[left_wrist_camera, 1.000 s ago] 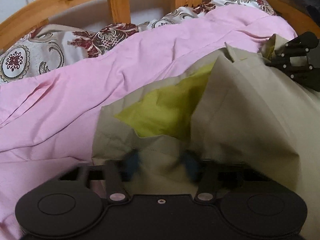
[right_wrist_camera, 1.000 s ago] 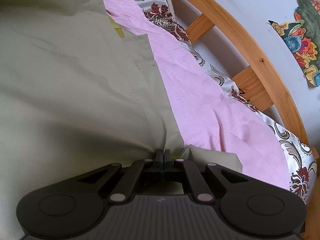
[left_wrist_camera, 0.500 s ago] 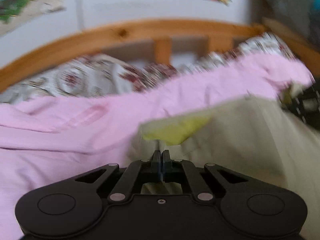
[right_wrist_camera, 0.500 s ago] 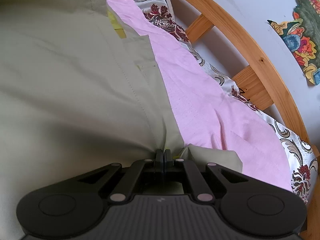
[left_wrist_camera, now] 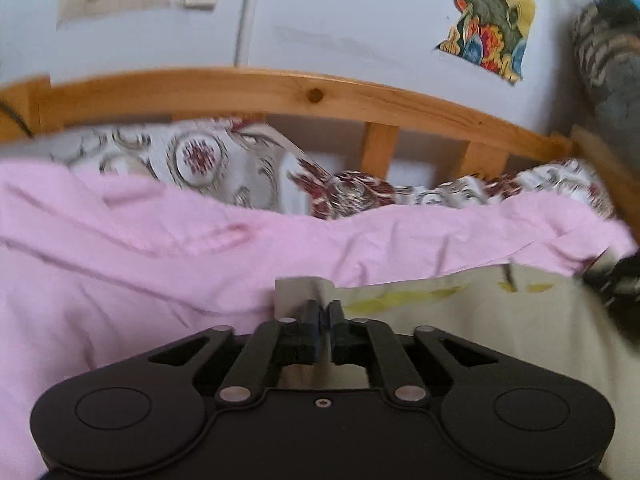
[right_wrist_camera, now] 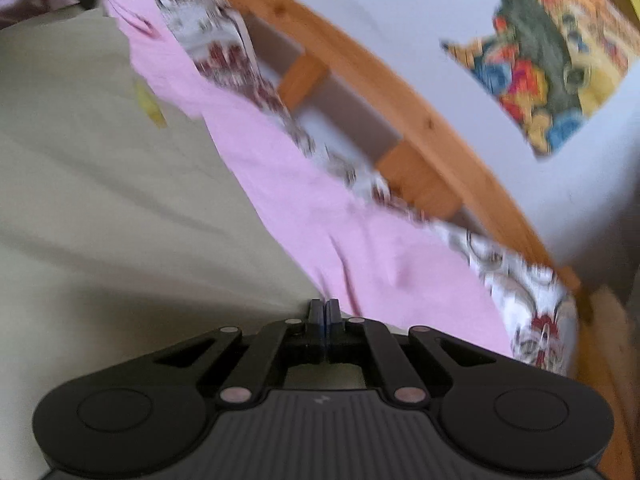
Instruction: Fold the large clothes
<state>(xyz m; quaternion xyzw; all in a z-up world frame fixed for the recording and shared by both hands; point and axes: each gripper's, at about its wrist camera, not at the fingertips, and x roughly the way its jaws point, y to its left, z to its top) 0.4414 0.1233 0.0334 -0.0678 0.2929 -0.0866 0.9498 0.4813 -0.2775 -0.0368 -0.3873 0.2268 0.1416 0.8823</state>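
Observation:
A large beige garment with a yellow-green lining lies on a pink sheet. My left gripper is shut on the garment's top edge, with a small flap sticking up past the fingers. My right gripper is shut on another edge of the same garment, which stretches away to the left. The right gripper also shows at the right edge of the left wrist view. Both views are blurred.
The pink sheet covers the bed; a patterned pillow lies behind it against a wooden headboard. Colourful posters hang on the white wall.
My left gripper closed on the garment's edge and lifted it. Both grippers rose and tilted up, so the headboard and wall now fill the upper views. The yellow lining is mostly covered.

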